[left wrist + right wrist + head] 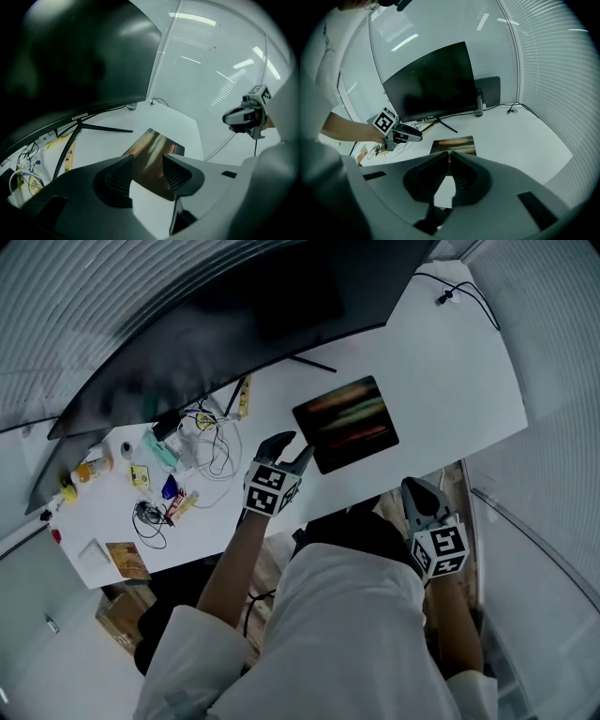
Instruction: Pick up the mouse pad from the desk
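My left gripper (289, 451) hangs over the white worktop (450, 381) just beside the left edge of the mouse pad (346, 424), pointing down at a slant. In the left gripper view its fingers (119, 176) stand moderately apart with nothing pressed between them; the dark, glossy mouse pad (154, 147) shows through the gap, lying flat on the worktop beyond. I cannot tell whether the tips touch the surface.

My right gripper (419, 491) sits off the worktop's front edge, close to my body and well to the right of the left one. Its fingers (461, 176) are closed, tip against tip, holding nothing.

The mouse pad (453, 144) lies on the right half of the worktop, near the front edge. The worktop is bare to its right and behind it as far as the right rim. The foot of the monitor (234, 324) reaches close to the pad's far left corner. A cable (459, 292) lies at the far right corner. Left of my left gripper the room narrows: looped wires (211, 442) and small odds and ends (155, 479) crowd that end of the worktop.

A cardboard box (117, 615) stands on the floor under the left end; I cannot tell what is in it.
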A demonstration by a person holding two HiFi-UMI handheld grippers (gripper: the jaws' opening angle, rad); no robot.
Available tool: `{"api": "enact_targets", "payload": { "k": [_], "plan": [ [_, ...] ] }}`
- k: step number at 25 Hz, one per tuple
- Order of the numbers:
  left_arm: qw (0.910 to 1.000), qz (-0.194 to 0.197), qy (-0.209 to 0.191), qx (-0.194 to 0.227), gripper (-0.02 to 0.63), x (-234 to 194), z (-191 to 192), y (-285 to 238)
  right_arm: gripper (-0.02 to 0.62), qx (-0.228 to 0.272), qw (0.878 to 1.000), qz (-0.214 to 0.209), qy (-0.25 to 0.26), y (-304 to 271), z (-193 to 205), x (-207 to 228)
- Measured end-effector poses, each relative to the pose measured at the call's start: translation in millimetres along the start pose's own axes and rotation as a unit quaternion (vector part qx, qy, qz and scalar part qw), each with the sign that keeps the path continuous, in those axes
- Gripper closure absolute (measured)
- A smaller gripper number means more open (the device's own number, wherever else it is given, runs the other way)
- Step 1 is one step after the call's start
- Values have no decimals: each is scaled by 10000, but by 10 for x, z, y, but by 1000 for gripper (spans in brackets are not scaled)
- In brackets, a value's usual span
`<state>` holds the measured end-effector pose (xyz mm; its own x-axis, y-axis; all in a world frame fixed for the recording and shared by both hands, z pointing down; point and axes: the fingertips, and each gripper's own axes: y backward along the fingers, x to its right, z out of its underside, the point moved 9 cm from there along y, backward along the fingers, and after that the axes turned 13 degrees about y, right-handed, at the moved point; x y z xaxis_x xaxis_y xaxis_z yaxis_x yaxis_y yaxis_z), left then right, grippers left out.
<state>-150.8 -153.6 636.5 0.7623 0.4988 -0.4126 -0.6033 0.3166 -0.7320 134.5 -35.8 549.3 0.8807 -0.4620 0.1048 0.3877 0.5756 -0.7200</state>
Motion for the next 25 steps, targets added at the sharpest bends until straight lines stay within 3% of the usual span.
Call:
{"api": "enact_targets", "payload": {
  "k": [6,14,25],
  "plan": [
    [9970,-158,-395,-651,326,-311,-33,-443,560,-197,9996,40,-201,-114,83,-62],
    [9835,-144,-960,-1525,278,-546,-31,-834,560,-418,9982,96,-424,-194,191,-146],
    [9732,-196,-1079,-2020,273,-628,-25,-1002,560,-527,9965,102,-637,-209,292,-210]
  ]
}}
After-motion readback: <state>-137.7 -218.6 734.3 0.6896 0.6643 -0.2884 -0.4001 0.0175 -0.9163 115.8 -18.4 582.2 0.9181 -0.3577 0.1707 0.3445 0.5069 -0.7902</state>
